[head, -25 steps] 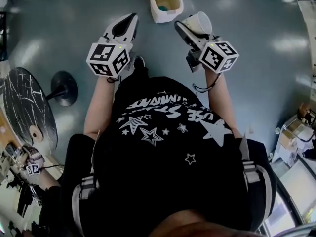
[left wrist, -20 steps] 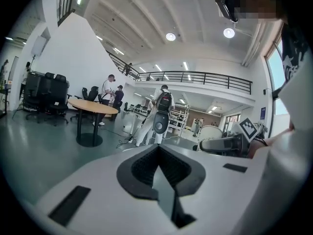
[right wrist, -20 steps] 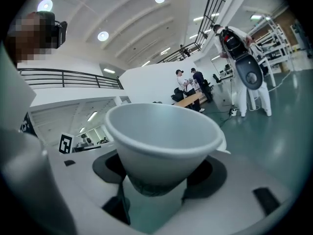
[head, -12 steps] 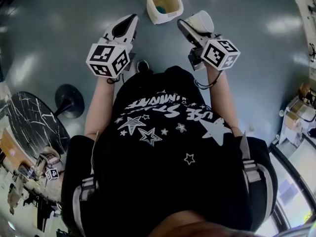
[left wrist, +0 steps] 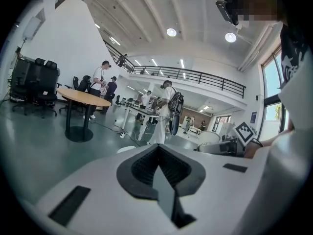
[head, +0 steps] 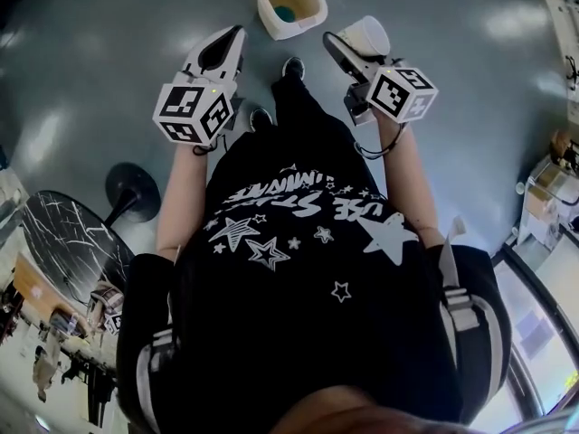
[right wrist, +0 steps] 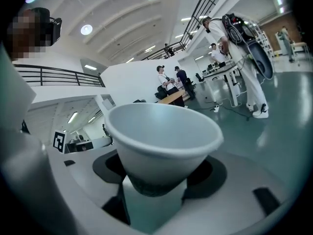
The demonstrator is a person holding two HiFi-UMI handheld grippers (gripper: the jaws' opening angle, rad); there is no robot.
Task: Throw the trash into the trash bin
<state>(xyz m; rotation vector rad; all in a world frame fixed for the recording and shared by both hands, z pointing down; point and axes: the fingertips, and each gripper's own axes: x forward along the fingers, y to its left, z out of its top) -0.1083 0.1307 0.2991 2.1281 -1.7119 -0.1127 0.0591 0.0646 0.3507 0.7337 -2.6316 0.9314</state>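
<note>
Stepping forward since a second ago, the person has put a shoe [head: 292, 66] out toward the bin [head: 282, 31], which now sits more squarely ahead between the two grippers. This looks like the carry-to-bin step, nearly done. The right gripper [head: 348, 48] pinches the cup [head: 364, 36] by its base and holds it near the bin, off to its right and not yet over the opening. The next move calls for swinging that gripper left over the mouth, then spreading the jaws to let the cup drop. The left gripper [head: 231, 39] hangs beside the bin on the other side. Only the head view shows the bin, with something teal inside. The right gripper view shows the cup [right wrist: 161, 141] empty, its mouth facing away, its base clamped in the gripper [right wrist: 154, 195]. The left gripper view shows its gripper [left wrist: 159, 180] with jaws pressed together on nothing.
</note>
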